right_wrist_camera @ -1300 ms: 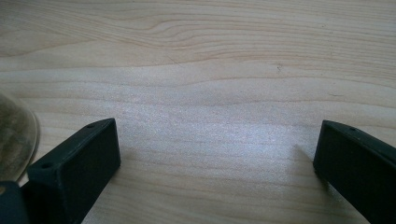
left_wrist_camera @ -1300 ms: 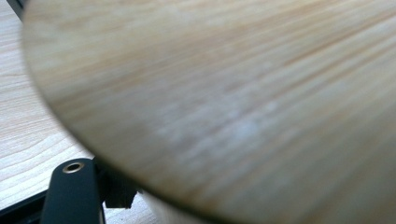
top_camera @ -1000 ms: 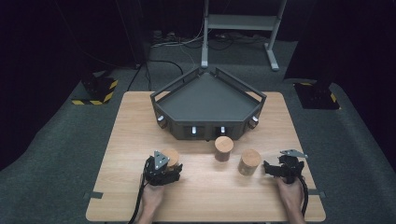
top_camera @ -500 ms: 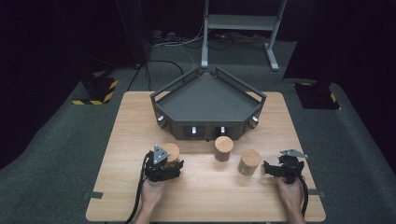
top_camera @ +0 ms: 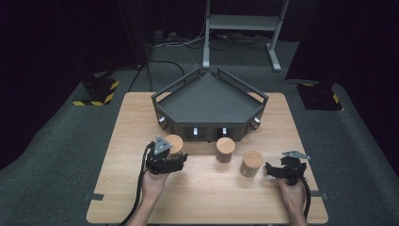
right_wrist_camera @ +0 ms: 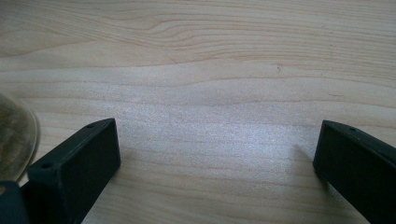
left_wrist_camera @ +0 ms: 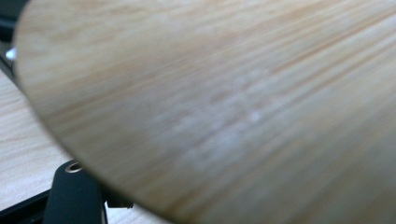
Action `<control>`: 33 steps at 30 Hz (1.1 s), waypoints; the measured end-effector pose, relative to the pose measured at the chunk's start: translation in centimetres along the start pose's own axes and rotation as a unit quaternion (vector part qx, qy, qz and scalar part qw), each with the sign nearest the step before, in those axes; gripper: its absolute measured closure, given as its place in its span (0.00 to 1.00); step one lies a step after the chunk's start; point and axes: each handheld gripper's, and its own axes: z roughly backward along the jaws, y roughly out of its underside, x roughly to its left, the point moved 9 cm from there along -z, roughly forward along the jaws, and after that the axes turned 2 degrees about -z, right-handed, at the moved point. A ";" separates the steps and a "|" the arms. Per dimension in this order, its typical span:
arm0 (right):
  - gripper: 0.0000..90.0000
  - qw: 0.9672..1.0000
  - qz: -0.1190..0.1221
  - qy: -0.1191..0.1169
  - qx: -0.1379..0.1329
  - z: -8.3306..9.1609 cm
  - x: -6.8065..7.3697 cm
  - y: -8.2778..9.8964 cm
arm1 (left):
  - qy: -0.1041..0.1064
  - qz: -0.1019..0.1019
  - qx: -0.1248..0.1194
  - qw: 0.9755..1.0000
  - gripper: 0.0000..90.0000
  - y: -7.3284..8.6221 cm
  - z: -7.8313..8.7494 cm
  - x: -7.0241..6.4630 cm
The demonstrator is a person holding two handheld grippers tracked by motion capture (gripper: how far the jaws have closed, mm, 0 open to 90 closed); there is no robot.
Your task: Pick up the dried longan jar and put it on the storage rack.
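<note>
Three round canisters with wooden tops are on the table in front of the dark tray [top_camera: 165, 90]. My left gripper [top_camera: 172, 154] is shut on the left canister [top_camera: 175, 142] and holds it a little above the table. That canister's wooden top [left_wrist_camera: 224, 107] looms large and blurred in the left gripper view, above one black finger [left_wrist_camera: 74, 196]. The middle canister [top_camera: 225, 149] and the right canister [top_camera: 251, 163] stand free. My right gripper [top_camera: 273, 170] rests open on the table just right of the right canister, whose edge [right_wrist_camera: 14, 135] shows beside the gripper [right_wrist_camera: 215, 158].
The wooden table [top_camera: 282, 122] stands on dark carpet. The five-sided tray takes up its far middle. Yellow-black striped blocks [top_camera: 99, 92] lie on the floor at the far left, and a metal stand [top_camera: 244, 23] rises behind the table.
My left gripper has risen with the left canister in its jaws. The right gripper and the other two canisters have kept still.
</note>
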 end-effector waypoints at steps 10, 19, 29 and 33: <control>0.00 1.000 0.000 0.000 0.000 0.0 0.0 0.0 | 0.021 0.007 0.009 1.000 0.29 -2.3 0.0 0.1; 0.00 1.000 0.000 0.001 -0.001 0.0 0.0 0.0 | 0.028 0.011 0.011 0.999 0.29 -4.2 0.3 0.1; 0.00 1.000 -0.001 0.001 0.000 0.0 0.0 0.0 | 0.037 0.016 0.016 0.999 0.29 -5.8 0.4 0.5; 0.00 1.000 -0.001 0.001 0.000 0.0 0.0 0.0 | 0.042 0.015 0.019 0.999 0.29 -6.6 0.2 0.5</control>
